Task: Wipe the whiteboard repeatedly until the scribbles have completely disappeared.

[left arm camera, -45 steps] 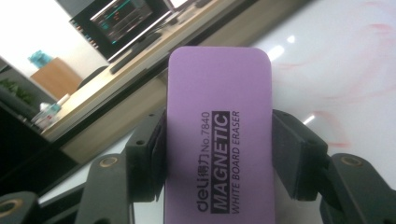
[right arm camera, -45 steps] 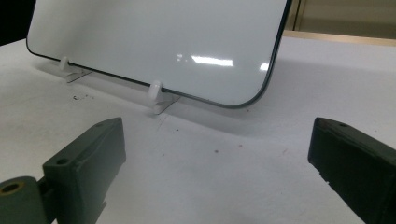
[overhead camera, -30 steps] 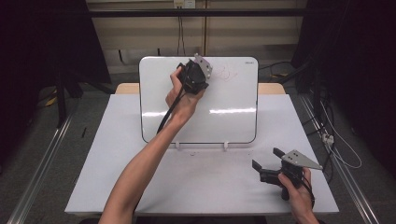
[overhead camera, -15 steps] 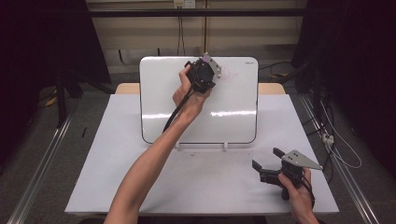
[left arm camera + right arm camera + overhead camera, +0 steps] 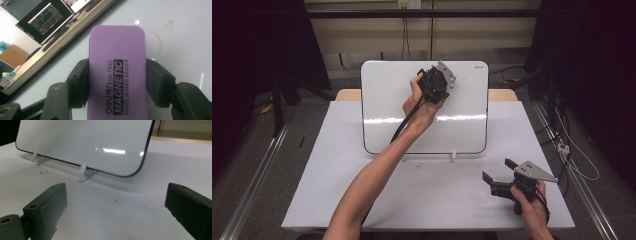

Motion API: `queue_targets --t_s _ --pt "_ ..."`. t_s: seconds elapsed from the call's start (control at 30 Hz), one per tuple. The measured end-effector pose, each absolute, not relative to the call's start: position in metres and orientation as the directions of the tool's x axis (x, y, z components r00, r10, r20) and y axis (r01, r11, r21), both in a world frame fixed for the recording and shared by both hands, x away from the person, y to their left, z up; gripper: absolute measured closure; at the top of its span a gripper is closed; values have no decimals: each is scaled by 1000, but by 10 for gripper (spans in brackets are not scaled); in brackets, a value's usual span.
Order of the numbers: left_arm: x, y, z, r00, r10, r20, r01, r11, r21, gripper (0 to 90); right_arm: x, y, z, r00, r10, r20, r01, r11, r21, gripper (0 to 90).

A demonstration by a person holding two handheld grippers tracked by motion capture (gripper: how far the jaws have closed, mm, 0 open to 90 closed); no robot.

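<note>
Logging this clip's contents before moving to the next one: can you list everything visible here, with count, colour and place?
Whiteboard: one, white with a dark edge, propped tilted at the table's far middle.
Board feet: two, white, under the whiteboard's lower edge.
Marker traces: faint red smears on the whiteboard beside the eraser.
Eraser: one, purple, printed "MAGNETIC WHITE BOARD ERASER", clamped between the left gripper's jaws.
Table: one, white top.
Monitors: lit screens seen reflected or beyond, count unclear.
Left gripper: black, raised at the whiteboard's upper right.
Right gripper: black with a grey plate, jaws apart, low at the table's near right.
Person's hands: two, one on each gripper.
</note>
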State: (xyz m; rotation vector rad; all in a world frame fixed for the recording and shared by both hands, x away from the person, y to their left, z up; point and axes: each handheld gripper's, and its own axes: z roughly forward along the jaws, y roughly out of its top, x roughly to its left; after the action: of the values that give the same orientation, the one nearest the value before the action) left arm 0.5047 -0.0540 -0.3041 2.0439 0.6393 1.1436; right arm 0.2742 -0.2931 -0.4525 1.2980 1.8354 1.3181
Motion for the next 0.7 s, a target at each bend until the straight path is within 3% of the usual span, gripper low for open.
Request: queue_targets --t_s 0.3,0.7 --pt "513 -57 -296 445 707 549 74 -640 765 412 274 -296 -453 -393 912 115 398 56 916 38" --pt "481 -97 -325 541 597 592 9 -708 706 412 274 -292 -453 -403 909 111 395 63 916 38"
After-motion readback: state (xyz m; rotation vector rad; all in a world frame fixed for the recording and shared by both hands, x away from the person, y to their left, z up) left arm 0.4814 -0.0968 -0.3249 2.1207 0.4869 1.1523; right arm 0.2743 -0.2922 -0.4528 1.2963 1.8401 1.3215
